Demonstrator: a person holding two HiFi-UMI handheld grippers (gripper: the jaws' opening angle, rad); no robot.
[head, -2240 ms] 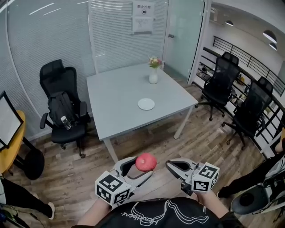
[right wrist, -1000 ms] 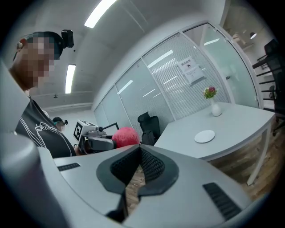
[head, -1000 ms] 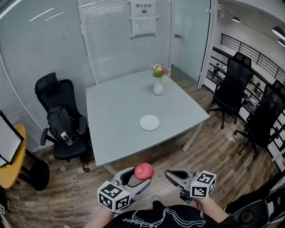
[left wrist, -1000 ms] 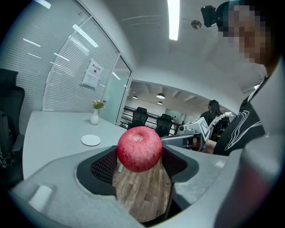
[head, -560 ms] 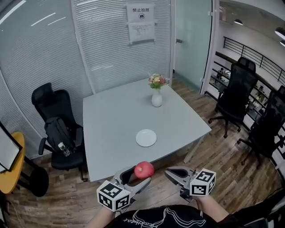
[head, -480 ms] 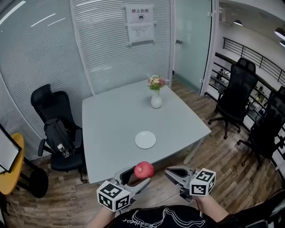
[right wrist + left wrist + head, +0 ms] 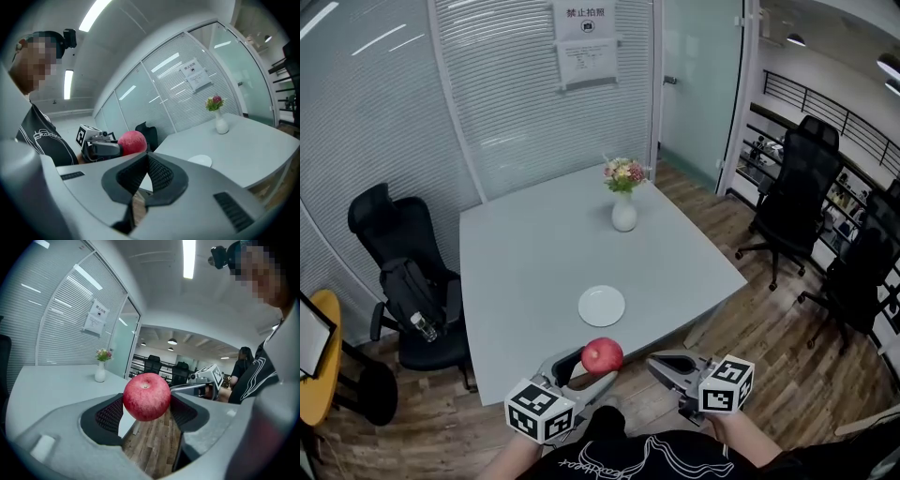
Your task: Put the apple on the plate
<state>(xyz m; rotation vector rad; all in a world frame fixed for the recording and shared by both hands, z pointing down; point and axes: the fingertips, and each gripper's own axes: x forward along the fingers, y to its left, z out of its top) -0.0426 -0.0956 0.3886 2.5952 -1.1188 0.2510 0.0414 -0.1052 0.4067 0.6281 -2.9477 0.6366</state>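
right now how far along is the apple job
Done: the round red apple is clamped in the left gripper. In hand: it hangs short of the grey table. Left: setting it on the bare round white plate. The right gripper is shut, empty.

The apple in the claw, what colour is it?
Red, the apple shows best in the left gripper view, held in the left claw.

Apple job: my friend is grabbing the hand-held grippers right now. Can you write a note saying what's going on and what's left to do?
Left hand-held gripper: shut on the apple, held in the air by the table's near edge.
Right hand-held gripper: shut, empty, beside the left one.
Plate: empty, on the table near its front edge; the flower vase stands farther back.
Done: apple is gripped.
Left: carry the apple over the plate, lower it, open the jaws.
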